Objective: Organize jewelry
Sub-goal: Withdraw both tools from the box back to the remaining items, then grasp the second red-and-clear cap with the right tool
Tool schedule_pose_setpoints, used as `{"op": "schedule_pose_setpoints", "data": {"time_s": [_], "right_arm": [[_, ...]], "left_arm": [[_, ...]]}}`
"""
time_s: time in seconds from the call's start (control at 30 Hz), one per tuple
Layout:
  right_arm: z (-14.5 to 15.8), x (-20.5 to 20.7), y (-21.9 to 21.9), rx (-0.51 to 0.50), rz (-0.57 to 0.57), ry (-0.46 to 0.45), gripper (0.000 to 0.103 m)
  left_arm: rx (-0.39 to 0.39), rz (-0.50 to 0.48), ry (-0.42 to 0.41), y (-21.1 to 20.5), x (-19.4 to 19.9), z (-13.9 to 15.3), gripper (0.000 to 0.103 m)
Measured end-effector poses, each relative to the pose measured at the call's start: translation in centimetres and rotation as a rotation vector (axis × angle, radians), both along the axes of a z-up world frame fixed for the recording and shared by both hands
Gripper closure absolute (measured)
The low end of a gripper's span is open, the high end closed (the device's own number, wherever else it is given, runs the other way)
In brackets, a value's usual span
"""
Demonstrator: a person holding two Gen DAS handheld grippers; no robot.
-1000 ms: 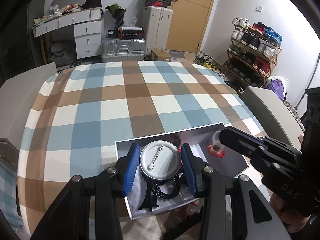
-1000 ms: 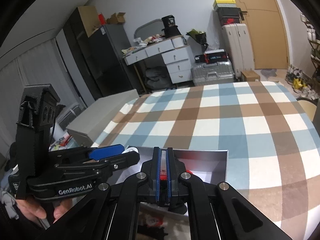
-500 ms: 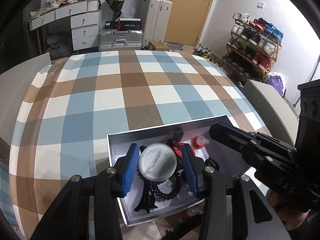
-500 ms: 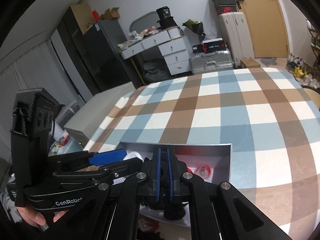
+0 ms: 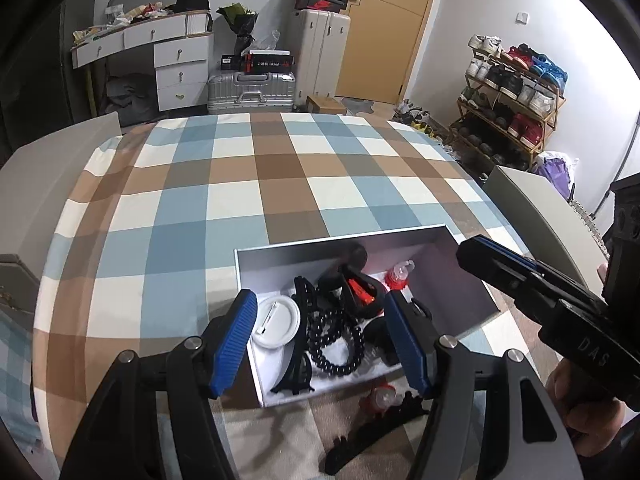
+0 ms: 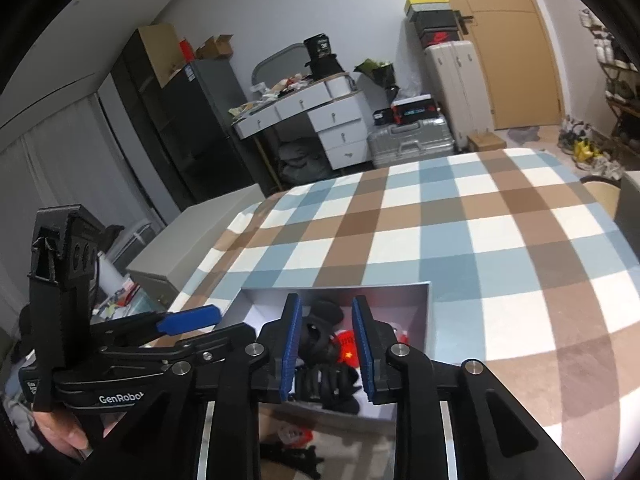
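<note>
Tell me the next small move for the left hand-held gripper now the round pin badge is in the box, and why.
Probably lift the left hand-held gripper clear of the white box and swing toward the black hair clip lying outside it on the tablecloth. Its jaws stand open and empty, the round pin badge rests inside by the bead bracelet, and the clip is not yet stored.

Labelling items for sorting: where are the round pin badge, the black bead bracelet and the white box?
round pin badge (image 5: 276,320), left wrist view, its back face.
black bead bracelet (image 5: 335,344), left wrist view, its beads.
white box (image 5: 340,239), left wrist view, far rim.
</note>
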State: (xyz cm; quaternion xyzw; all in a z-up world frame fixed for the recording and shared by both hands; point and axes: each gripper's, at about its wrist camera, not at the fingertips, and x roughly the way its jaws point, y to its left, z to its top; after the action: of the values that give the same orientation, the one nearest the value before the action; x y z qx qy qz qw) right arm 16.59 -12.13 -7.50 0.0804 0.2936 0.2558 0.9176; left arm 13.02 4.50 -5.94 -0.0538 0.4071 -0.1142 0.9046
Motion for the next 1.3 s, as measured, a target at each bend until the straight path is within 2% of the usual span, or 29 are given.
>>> {"op": "schedule_pose_setpoints", "data": {"time_s": [0.13,0.2,0.4,0.53,0.67,0.77,0.93,1.07,1.3], "right_arm": [[-0.1,-1.1,-0.3,0.005,-0.003,0.002,0.067],[-0.1,-1.9,-0.4,0.019,0.001,0.006,0.067],[0.4,-4.8,-0.7,0.027,0.013,-0.031,0.066],[0.3,-6.3,-0.8,0.019,0.018,-0.053,0.055],[-0.5,-7.1,-0.9,0.007,0.018,-0.042,0.054],[-1.6,-7.5,-1.1,0.002,0.011,-0.005,0.050],[-3.3,-7.6,-0.8,-0.027,0.025,0.049,0.049],[-4.5,-7.2,0.0,-0.050,0.045,0.079,0.041],[-5.7,-5.9,2.0,-0.069,0.107,0.126,0.040]], "left_arm": [[0.007,0.022,-0.007,0.1,-0.6,0.3,0.038],[0.013,0.042,-0.019,0.1,-1.1,0.5,0.027],[0.050,0.070,-0.060,0.0,-2.7,0.9,0.027],[0.059,0.077,-0.073,0.0,-4.0,0.8,0.026],[0.048,0.095,-0.063,0.4,-5.0,0.1,0.025],[0.029,0.104,-0.048,0.9,-5.8,-0.5,0.019],[0.035,0.082,-0.001,0.6,-6.8,-2.4,0.019],[0.030,0.079,0.027,0.8,-7.6,-3.6,0.019],[0.033,0.100,0.092,2.0,-8.5,-5.6,0.019]]}}
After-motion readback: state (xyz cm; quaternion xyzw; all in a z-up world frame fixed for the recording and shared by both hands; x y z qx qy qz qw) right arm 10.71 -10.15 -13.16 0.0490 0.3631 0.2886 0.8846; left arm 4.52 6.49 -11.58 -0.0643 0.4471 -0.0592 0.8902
